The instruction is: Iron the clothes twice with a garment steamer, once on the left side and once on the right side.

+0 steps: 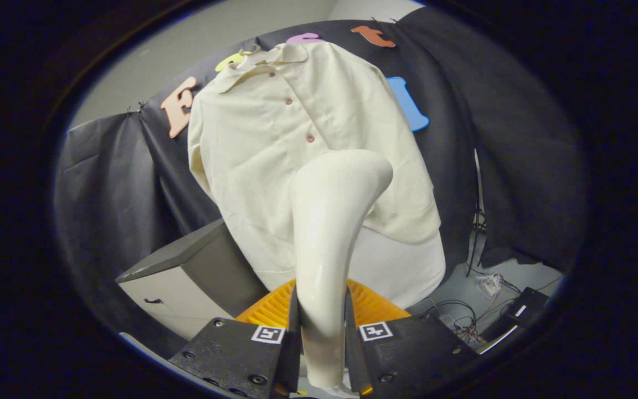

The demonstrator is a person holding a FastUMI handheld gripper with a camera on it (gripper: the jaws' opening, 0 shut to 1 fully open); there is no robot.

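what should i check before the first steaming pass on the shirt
1. Tongs shut on the garment steamer handle: ok.
2. Steamer head up, aimed at the shirt: ok.
3. Head touching the fabric: cannot tell.
4. Shirt hanging on its hanger, buttoned, front toward the tongs: ok.
5. Steam coming out: cannot tell.
6. Cabinet beside the shirt's lower edge, loose cables on the other side: cannot tell if they are clear of the path.

gripper [322, 332] upright, fingers clamped — both pressing steamer handle [324, 238]

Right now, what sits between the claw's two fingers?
The garment steamer's handle; the claw is shut on it, its head reaching up against the hanging shirt in the gripper view.
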